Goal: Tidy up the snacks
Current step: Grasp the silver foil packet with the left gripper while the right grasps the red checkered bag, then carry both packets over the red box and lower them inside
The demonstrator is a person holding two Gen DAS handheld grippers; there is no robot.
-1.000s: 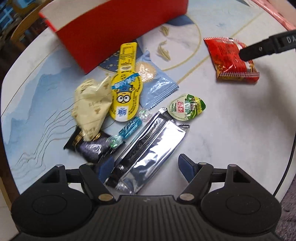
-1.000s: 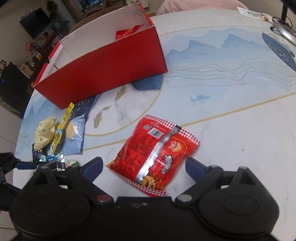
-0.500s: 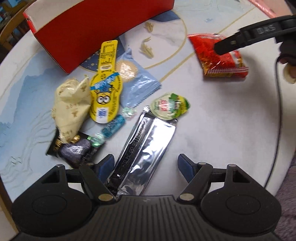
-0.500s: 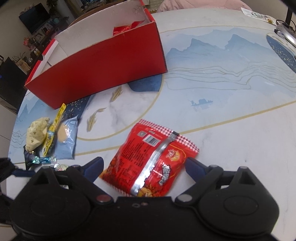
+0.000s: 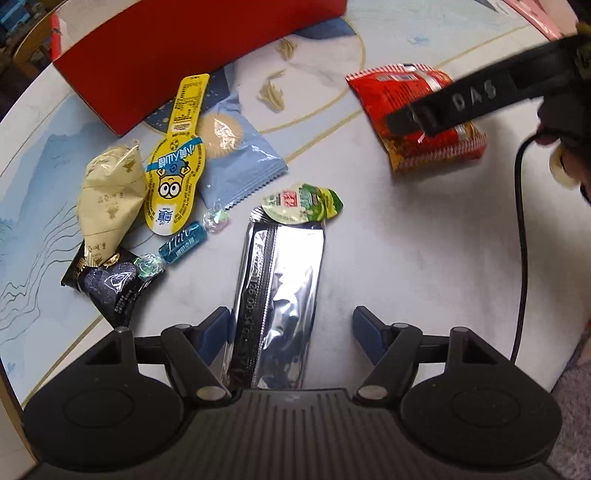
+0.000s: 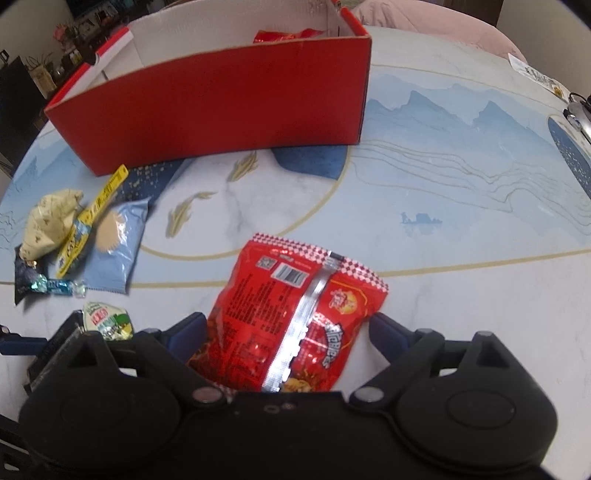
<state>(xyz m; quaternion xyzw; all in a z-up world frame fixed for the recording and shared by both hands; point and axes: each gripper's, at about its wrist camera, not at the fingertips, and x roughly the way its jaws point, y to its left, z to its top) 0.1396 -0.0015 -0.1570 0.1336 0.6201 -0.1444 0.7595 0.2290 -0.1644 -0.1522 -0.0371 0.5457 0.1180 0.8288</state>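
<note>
My table point(image 6: 461, 177) is round, with a pale marbled top printed with blue mountains, thin gold contour lines and a gold ring. Small gold fish point(image 6: 181, 214) are painted inside that ring, and a dark blue patch point(image 6: 310, 158) sits beside them. At the far right rim a printed paper slip point(image 6: 535, 75) lies flat, and next to it some small metal objects point(image 6: 578, 114) that I cannot make out. Beyond the far edge there is a pink cushion or seat point(image 6: 424, 22). In the dim room at upper left I see a dark cabinet point(image 6: 18, 88) and a shelf with plants and clutter point(image 6: 62, 40), all blurred. From my left view a black cable point(image 5: 521, 236) hangs down over the table's right side.
</note>
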